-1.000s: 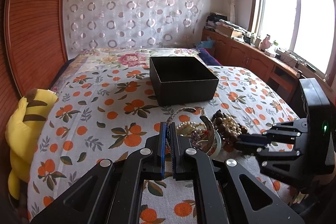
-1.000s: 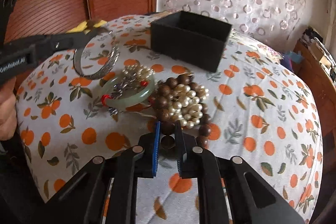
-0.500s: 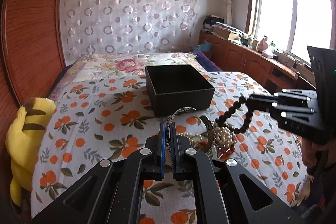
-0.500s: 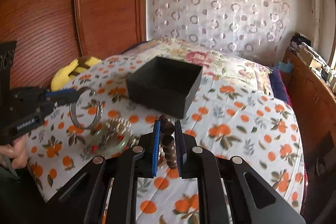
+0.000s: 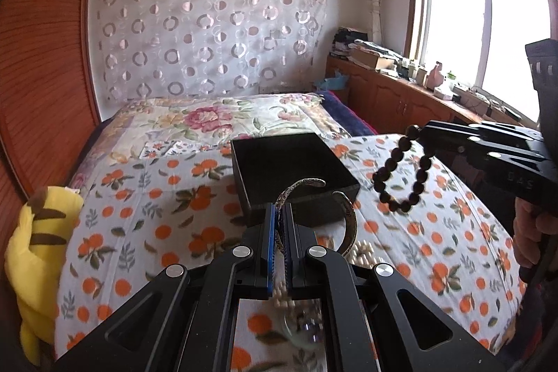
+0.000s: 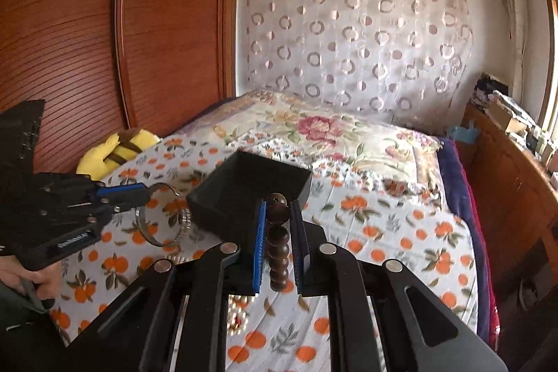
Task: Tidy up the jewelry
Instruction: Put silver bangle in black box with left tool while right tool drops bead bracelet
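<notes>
My left gripper is shut on a silver open cuff bangle, held above the bed just short of the open black box. From the right wrist view the same bangle hangs from the left gripper to the left of the box. My right gripper is shut on a dark wooden bead bracelet, lifted just before the box. The left wrist view shows that bracelet dangling in a loop from the right gripper, right of the box. Pearl beads and other jewelry lie on the bedspread below.
An orange-print bedspread covers the bed. A yellow plush toy sits at the left edge by the wooden headboard wall. Wooden cabinets with clutter run under the window on the right. A hand holds the right gripper.
The right gripper has lifted the wooden bead bracelet off the jewelry pile and risen toward the box. The left gripper, still holding the bangle, has moved closer to the box and a bit higher.
</notes>
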Tool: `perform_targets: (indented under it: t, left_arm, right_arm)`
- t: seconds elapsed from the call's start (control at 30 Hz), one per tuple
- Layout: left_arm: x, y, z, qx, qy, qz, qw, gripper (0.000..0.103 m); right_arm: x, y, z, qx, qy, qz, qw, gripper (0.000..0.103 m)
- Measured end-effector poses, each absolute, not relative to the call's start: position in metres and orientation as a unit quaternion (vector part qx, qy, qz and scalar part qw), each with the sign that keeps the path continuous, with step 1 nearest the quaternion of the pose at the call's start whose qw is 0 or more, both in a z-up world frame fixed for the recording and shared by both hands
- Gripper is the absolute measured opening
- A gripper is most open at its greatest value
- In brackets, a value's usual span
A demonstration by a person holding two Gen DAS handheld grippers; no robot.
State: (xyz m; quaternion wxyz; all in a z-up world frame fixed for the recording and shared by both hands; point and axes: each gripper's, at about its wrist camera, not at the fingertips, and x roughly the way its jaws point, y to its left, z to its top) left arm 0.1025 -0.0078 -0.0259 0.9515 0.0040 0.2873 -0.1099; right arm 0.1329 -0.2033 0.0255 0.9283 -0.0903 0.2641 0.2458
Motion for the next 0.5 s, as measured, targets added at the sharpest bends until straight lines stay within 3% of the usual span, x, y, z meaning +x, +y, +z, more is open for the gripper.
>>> perform_targets:
  t: [0.5]
  left_arm:
    - [0.181,-0.023,-0.034,0.008,0.314,-0.090,0.945,0.004]
  right_arm:
    - [0.175,-0.187,0.053,-0.094,0.246,0.254,0.931,0.015]
